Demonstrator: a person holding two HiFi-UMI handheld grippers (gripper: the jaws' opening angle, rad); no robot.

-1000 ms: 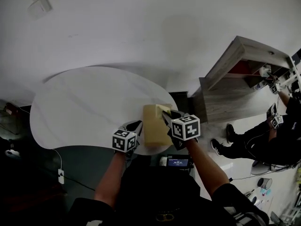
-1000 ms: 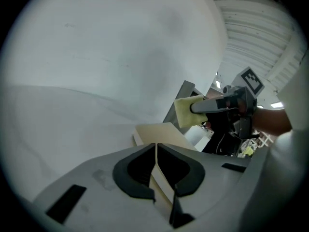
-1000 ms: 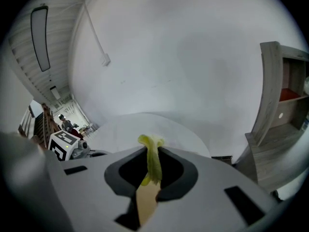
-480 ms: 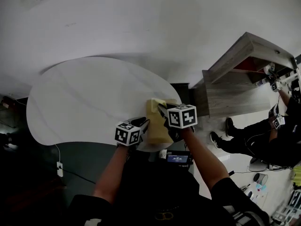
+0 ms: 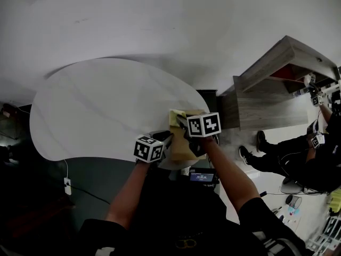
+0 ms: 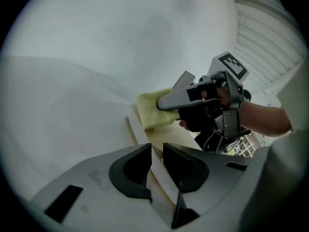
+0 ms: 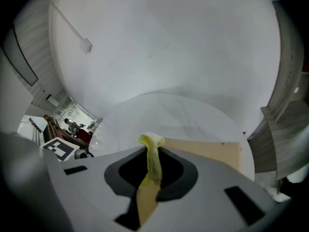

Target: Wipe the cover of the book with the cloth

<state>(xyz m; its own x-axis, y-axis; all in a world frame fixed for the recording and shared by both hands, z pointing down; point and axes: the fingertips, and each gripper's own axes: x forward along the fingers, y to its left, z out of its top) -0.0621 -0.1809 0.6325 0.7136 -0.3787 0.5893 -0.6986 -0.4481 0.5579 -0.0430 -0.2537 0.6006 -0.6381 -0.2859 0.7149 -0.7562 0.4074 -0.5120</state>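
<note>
Right tongs [image 7: 154, 154] are clamped shut on the yellow cloth [image 6: 152, 111], a fold of it sticking up between them. The cloth is pressed down on the top end of the tan book [image 5: 184, 143]. The book lies flat at the lower right rim of the white table [image 5: 106, 111], just right of centre in the head view. Left tongs [image 6: 155, 150] are nearly closed, with the book's left edge pinched in the slim gap. A wooden shelf [image 5: 266, 103] sits at the right of the frame.
</note>
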